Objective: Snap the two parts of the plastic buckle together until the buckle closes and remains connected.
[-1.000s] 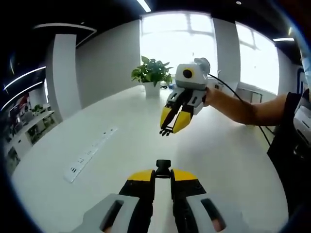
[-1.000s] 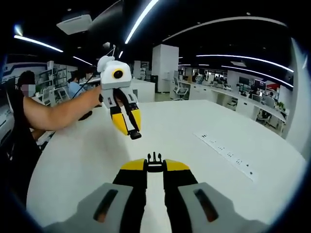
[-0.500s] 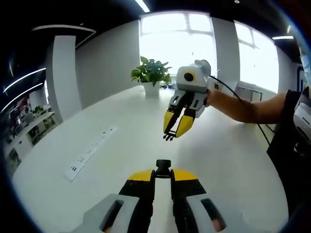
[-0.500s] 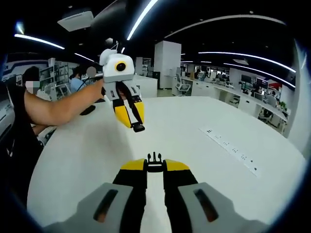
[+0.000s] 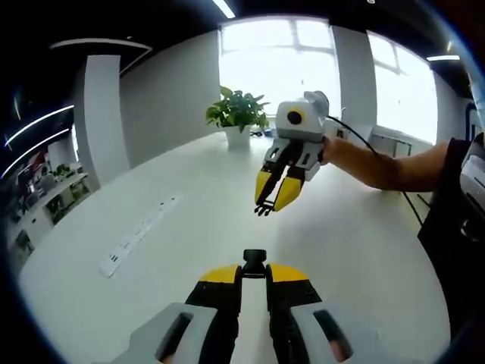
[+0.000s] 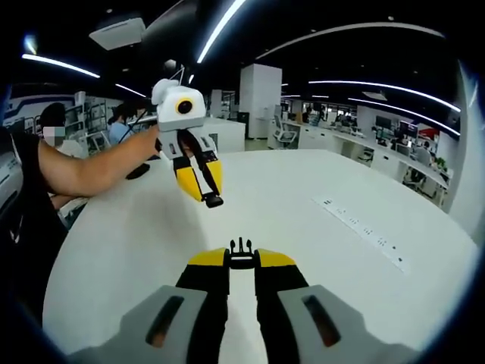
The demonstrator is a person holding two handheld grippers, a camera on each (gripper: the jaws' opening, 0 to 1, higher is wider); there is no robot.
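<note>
White round table (image 5: 356, 250) below, both grippers aloft and apart: left gripper (image 5: 254, 274) pinching the black plastic socket half (image 5: 254, 262), right gripper (image 6: 241, 258) clamping the pronged black half (image 6: 240, 247), light, stiff, easily twisted pieces.

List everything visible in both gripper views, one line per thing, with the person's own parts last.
Socket half of buckle: one, black, clamped at the tips of the left tongs.
Pronged half of buckle: one, black, clamped at the tips of the right tongs.
Table: one, white, beneath both tongs.
Power strip: one, white, set along the table.
Potted plant: one, green in a white pot, far table edge by the window.
Left tongs: one, yellow-tipped, grey body, shut on the socket half.
Right tongs: one, yellow-tipped, shut on the pronged half.
Person's arm: one, holding the right tongs.
</note>
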